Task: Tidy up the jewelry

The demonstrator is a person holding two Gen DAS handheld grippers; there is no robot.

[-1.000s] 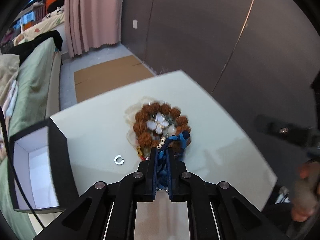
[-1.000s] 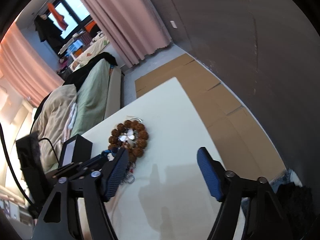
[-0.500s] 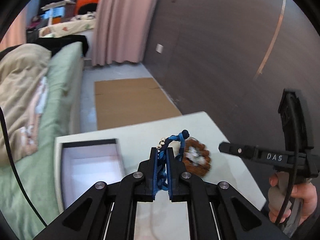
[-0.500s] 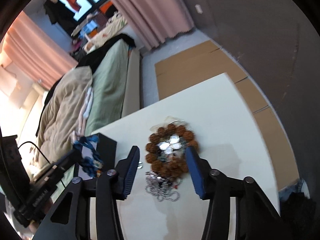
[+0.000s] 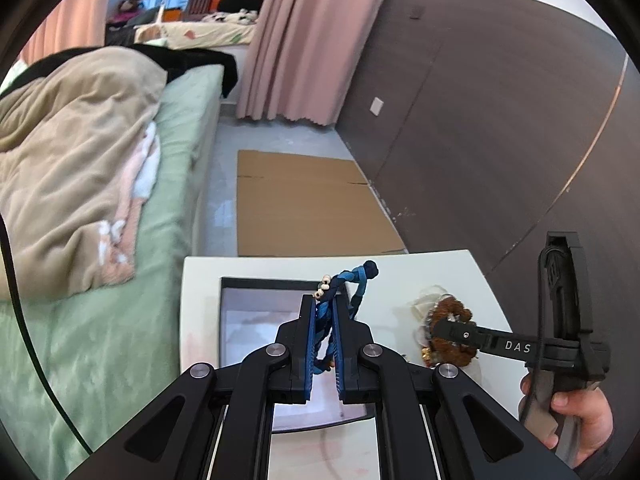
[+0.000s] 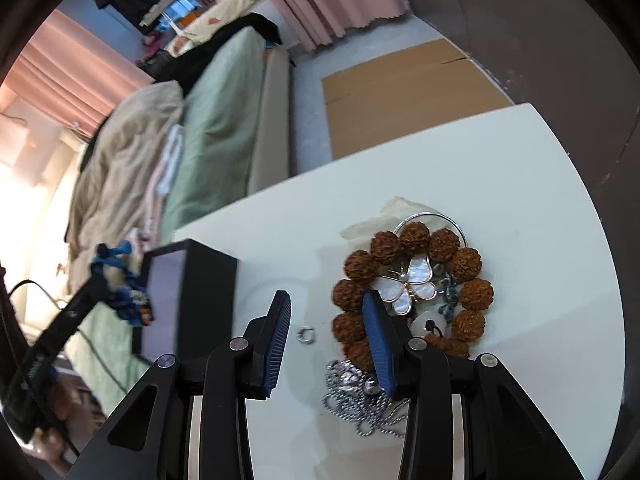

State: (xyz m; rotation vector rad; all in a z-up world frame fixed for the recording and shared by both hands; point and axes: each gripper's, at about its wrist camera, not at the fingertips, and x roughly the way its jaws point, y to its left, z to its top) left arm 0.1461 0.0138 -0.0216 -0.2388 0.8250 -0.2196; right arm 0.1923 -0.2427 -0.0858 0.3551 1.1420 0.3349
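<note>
My left gripper (image 5: 323,304) is shut on a blue braided bracelet (image 5: 352,280) with small white beads and holds it above the open black box (image 5: 256,316). The bracelet also shows in the right wrist view (image 6: 124,292), beside the box (image 6: 208,284). My right gripper (image 6: 328,300) is open, low over the white table (image 6: 520,184). A small silver ring (image 6: 306,334) lies between its fingers. A brown bead bracelet (image 6: 468,264), a pearl butterfly brooch (image 6: 412,284) and a silver chain (image 6: 360,404) lie right of it.
A bed with a green sheet and beige blanket (image 5: 80,152) stands left of the table. Flat cardboard (image 5: 308,208) lies on the floor beyond the table. A dark wall panel (image 5: 480,120) is to the right. The jewelry pile also shows in the left wrist view (image 5: 452,332).
My left gripper has lifted the blue bracelet off the pile and carried it left over the box. My right gripper has narrowed and moved down toward the silver ring.
</note>
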